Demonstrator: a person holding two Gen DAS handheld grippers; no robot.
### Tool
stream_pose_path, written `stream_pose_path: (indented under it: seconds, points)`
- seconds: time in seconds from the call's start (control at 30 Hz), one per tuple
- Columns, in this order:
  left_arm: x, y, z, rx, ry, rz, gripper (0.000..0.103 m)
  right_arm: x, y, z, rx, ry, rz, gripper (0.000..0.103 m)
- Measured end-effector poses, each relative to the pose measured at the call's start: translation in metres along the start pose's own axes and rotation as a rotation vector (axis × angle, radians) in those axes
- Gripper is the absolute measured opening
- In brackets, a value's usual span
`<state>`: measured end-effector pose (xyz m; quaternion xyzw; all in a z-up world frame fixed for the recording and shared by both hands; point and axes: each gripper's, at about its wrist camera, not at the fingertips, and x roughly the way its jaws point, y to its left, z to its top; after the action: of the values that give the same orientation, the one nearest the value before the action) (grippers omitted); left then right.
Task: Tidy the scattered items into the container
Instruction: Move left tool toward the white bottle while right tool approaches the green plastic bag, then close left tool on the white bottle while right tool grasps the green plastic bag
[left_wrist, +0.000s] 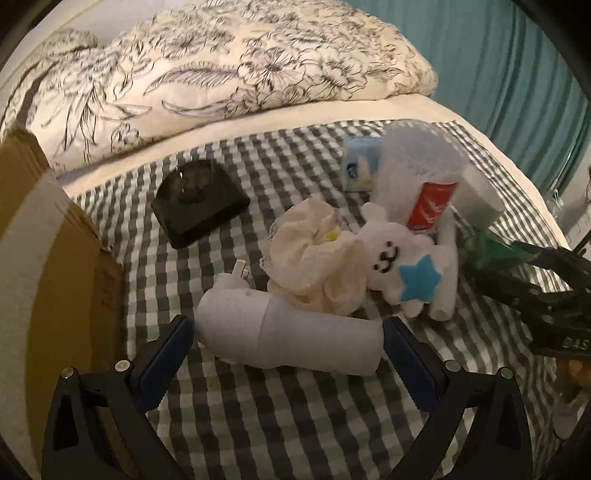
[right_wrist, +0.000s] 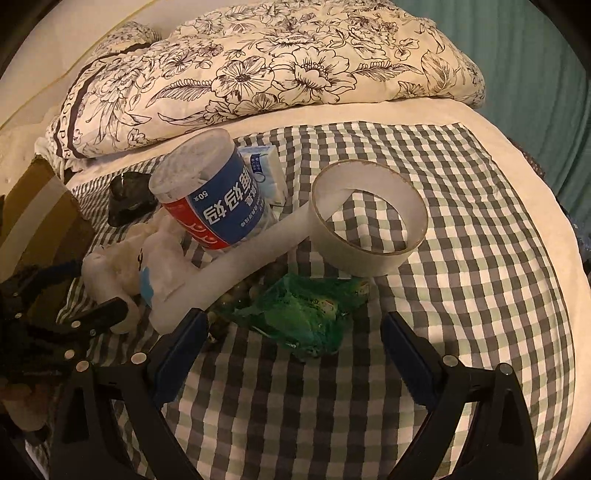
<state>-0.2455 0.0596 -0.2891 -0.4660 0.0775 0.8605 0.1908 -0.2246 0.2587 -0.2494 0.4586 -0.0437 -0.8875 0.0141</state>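
Bed with checked cloth (right_wrist: 461, 258), floral duvet (left_wrist: 221, 66) at far side, teal curtain (left_wrist: 517, 74) far right; scattered items cluster mid-cloth, cardboard box (left_wrist: 48, 240) at left edge; left gripper (left_wrist: 288, 343) jaws apart flanking white charger (left_wrist: 288, 332), right gripper (right_wrist: 291, 339) jaws apart around green packet (right_wrist: 303, 314).

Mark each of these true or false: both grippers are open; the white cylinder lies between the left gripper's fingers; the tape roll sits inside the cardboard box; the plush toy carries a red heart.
1. Both grippers are open. True: left gripper and right gripper hold nothing.
2. The white cylinder lies between the left gripper's fingers. True.
3. The tape roll sits inside the cardboard box. False: it lies on the checked cloth.
4. The plush toy carries a red heart. False: a blue star.
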Motion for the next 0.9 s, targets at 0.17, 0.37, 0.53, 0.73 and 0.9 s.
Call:
stream_pose_path:
  seconds: [0.17,0.37,0.53,0.73,0.9]
  points:
    - [0.008,-0.001,0.0,-0.007,0.007,-0.018,0.103,0.007,0.001,0.002,-0.012,0.019,-0.023,0.095]
    - [0.015,0.001,-0.002,-0.011,0.009,-0.026,0.103,0.014,0.003,0.001,-0.009,0.038,-0.017,0.065]
    - [0.013,0.003,-0.002,-0.034,0.004,-0.038,0.103,0.012,0.005,-0.001,-0.008,0.038,-0.006,0.056]
    - [0.003,-0.005,-0.003,-0.014,-0.009,-0.023,0.103,0.004,0.002,-0.003,0.005,0.036,0.012,0.049]
    - [-0.015,-0.012,-0.001,-0.004,-0.037,-0.006,0.103,-0.012,0.0,-0.005,0.014,0.02,0.013,0.048]
